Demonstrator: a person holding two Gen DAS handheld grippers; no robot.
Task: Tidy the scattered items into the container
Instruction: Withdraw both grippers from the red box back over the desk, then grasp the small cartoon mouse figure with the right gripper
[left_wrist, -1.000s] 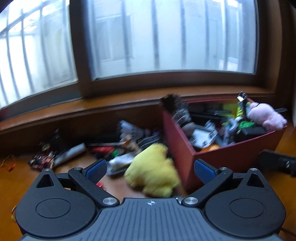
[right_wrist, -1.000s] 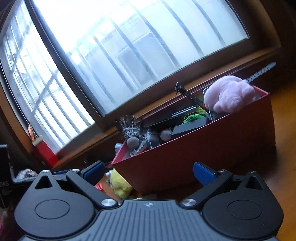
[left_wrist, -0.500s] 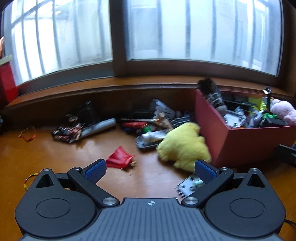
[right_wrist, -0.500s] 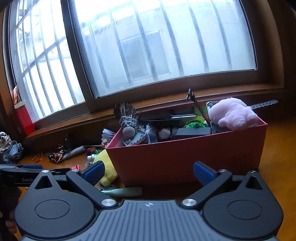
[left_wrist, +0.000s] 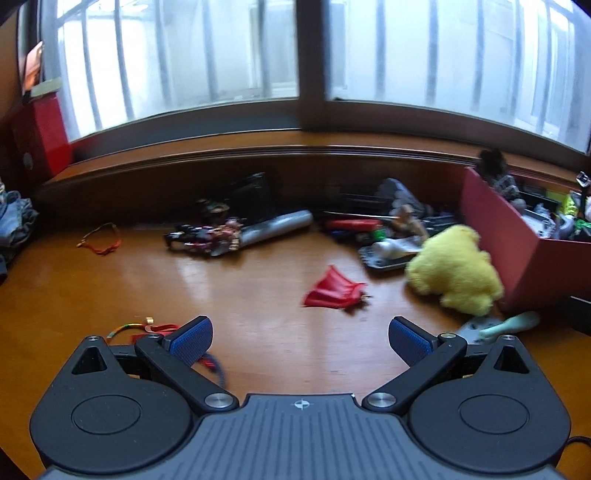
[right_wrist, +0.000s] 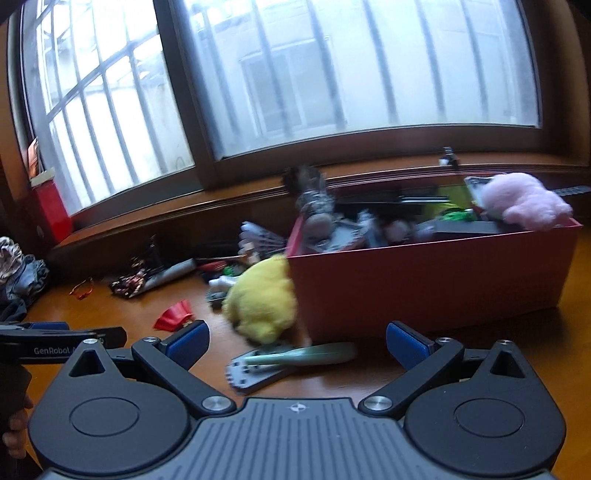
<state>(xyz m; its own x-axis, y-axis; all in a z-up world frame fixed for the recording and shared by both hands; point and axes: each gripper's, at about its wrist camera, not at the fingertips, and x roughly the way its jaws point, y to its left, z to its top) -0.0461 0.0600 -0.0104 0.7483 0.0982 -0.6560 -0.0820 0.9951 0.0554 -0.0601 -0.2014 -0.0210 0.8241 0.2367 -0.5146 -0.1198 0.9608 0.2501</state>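
A red box (right_wrist: 436, 280) full of items, with a pink plush (right_wrist: 524, 201) on top, stands on the wooden table; it also shows at the right of the left wrist view (left_wrist: 517, 251). A yellow plush (left_wrist: 456, 273) (right_wrist: 264, 299) lies against its left side. A red cloth (left_wrist: 334, 290) (right_wrist: 175, 314) lies ahead of my left gripper (left_wrist: 301, 338), which is open and empty. My right gripper (right_wrist: 295, 341) is open and empty above a pale green handled tool (right_wrist: 291, 358) on a grey board.
A pile of small items (left_wrist: 373, 225), a silver tube (left_wrist: 277, 225) and a dark beaded toy (left_wrist: 207, 236) lie along the window ledge. A red band (left_wrist: 99, 242) and a coloured string (left_wrist: 140, 328) lie at left. The left gripper shows in the right wrist view (right_wrist: 55, 343).
Both grippers have pulled back and swung left from the red box. More of the table and its scattered items has come into view. Both stay open.
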